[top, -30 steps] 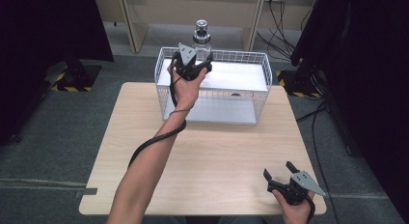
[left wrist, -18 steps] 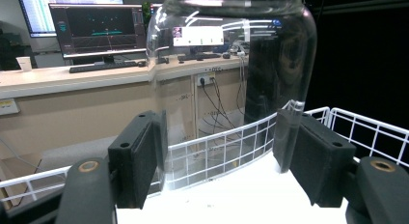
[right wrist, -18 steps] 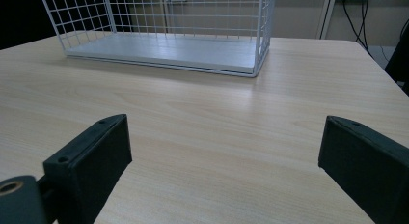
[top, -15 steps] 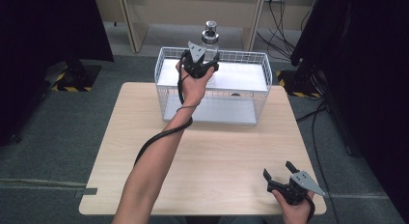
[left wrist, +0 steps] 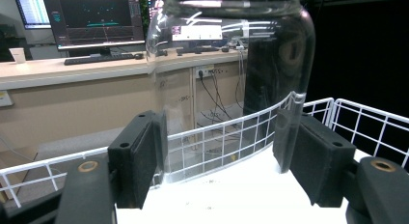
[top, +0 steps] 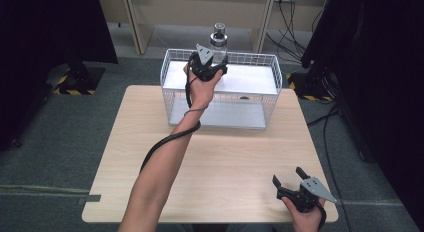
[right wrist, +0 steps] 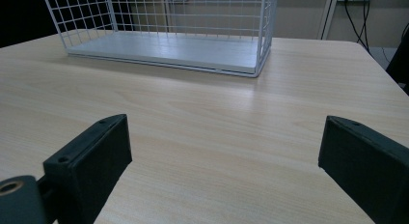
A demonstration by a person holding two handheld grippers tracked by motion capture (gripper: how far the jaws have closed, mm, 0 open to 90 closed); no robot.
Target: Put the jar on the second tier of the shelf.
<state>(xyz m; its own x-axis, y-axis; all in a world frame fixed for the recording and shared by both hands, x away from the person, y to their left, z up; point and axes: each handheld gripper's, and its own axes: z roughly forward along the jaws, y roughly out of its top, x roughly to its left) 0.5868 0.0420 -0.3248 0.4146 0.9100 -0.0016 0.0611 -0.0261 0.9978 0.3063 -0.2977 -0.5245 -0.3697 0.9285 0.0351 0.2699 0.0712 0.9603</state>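
A clear glass jar (top: 218, 42) with a metal lid stands upright over the back of the white wire rack (top: 270, 72). My left gripper (top: 212, 68) is shut on it. In the left gripper view both pads press the lower sides of the jar (left wrist: 231, 64), and the left gripper (left wrist: 222, 156) points over the rack's white top shelf (left wrist: 251, 195). The jar's base is at or just above that shelf; I cannot tell which. My right gripper (top: 292, 179) rests near the table's front right corner. The right gripper (right wrist: 224, 156) is open, with only bare tabletop between its jaws.
The rack (right wrist: 169, 45) stands at the far middle of the wooden table (top: 225, 162), with a lower white shelf inside. The left forearm and its black cable (top: 165, 142) stretch across the table's middle. Dark curtains flank the table; wall sockets and cables sit behind.
My left gripper has shifted slightly to the right along the rack's back with the jar in it. The right gripper has stayed put.
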